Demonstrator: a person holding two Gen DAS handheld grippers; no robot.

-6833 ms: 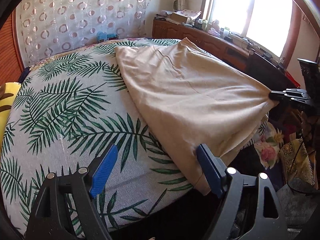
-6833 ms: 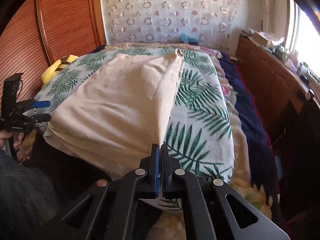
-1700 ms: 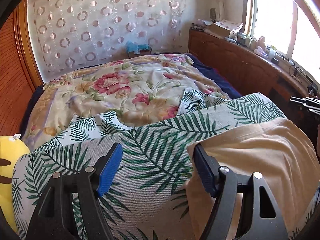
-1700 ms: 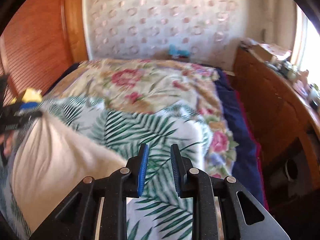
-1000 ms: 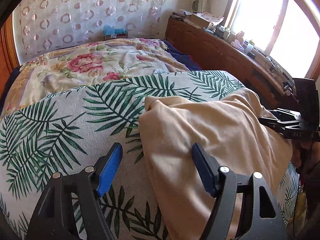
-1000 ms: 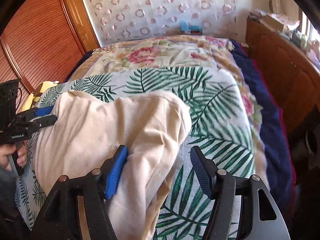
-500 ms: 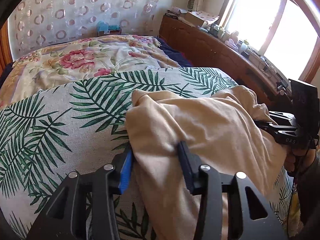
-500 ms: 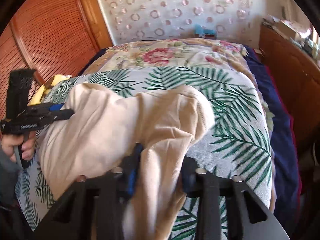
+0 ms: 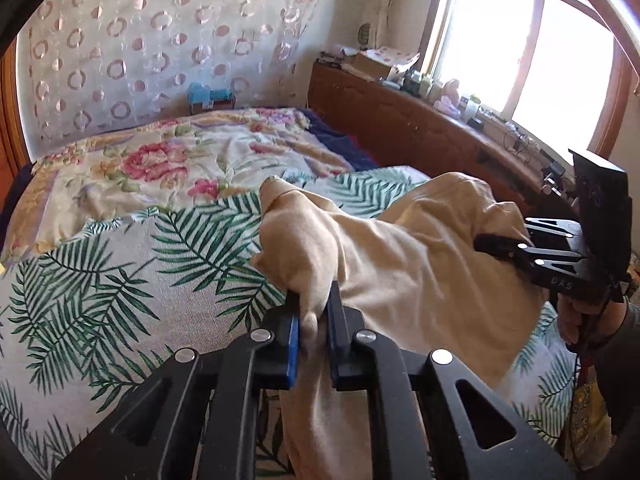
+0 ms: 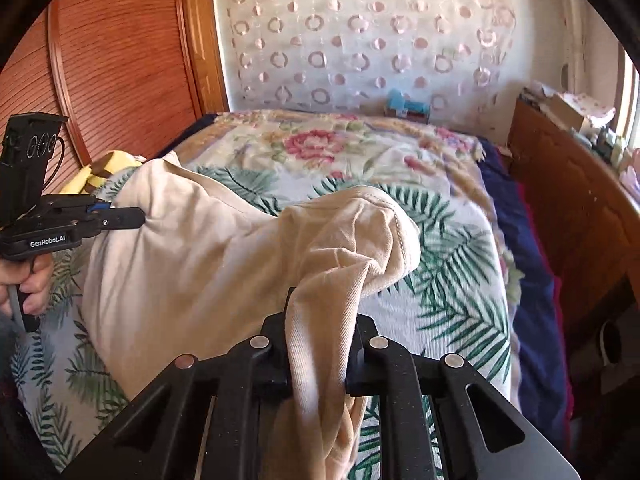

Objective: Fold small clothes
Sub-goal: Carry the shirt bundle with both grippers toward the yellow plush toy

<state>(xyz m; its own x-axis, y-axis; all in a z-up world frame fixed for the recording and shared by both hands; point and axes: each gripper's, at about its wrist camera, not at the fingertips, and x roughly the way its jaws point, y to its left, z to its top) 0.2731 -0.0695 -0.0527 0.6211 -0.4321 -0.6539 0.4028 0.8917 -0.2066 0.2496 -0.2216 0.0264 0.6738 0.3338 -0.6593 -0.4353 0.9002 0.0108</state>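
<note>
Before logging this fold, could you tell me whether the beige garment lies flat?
No: the beige garment is bunched, lifted by left gripper and right gripper.

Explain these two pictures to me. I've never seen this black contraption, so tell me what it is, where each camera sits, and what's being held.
There is no robot here. A person holds a black two-finger clamp in each hand, and each clamp carries a wide-angle camera looking along its fingers. One picture is from the left gripper, the other from the right gripper; each also shows the other clamp off to the side. Both are shut on a beige garment, pinching bunched cloth. It lies on a palm-leaf sheet over a flowered bedspread.
</note>
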